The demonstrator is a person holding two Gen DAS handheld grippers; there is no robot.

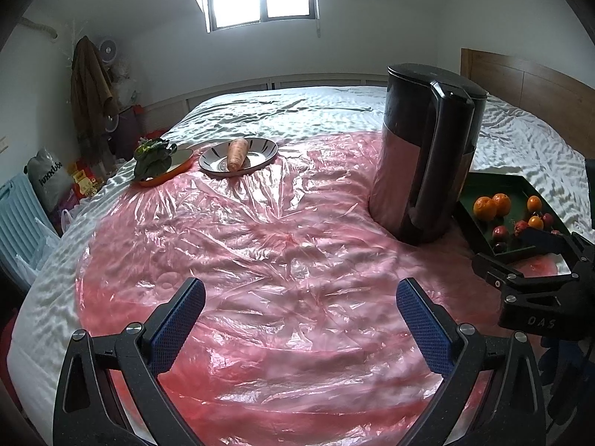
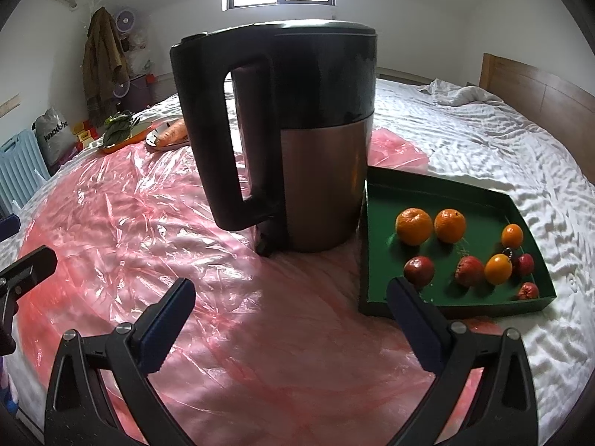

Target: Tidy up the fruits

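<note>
Fruits lie loose in a green tray on the bed, at the right of a tall kettle. Two larger oranges, the first orange and the second orange, sit side by side toward the tray's far part, close together. A smaller orange fruit rests near the right wall, and another small orange fruit sits nearer the front, touching or just beside a red fruit. A dark red fruit lies at the front left of the tray; two more small red fruits lie toward the right front corner.

The tray stands on the white bedsheet with its near left corner over a pink plastic sheet that covers the middle of the bed. The kettle stands upright on that sheet, just beside the tray's left wall, its handle facing the near side.

Right gripper hangs above the plastic sheet, in front of the kettle and the tray; its fingers are spread wide apart and hold nothing. Left gripper hangs over the bare plastic sheet, well apart from the tray, fingers likewise spread wide and holding nothing.

At the far left edge of the bed, a carrot lies on a patterned plate, and leafy greens rest on an orange-rimmed dish just beside it.
</note>
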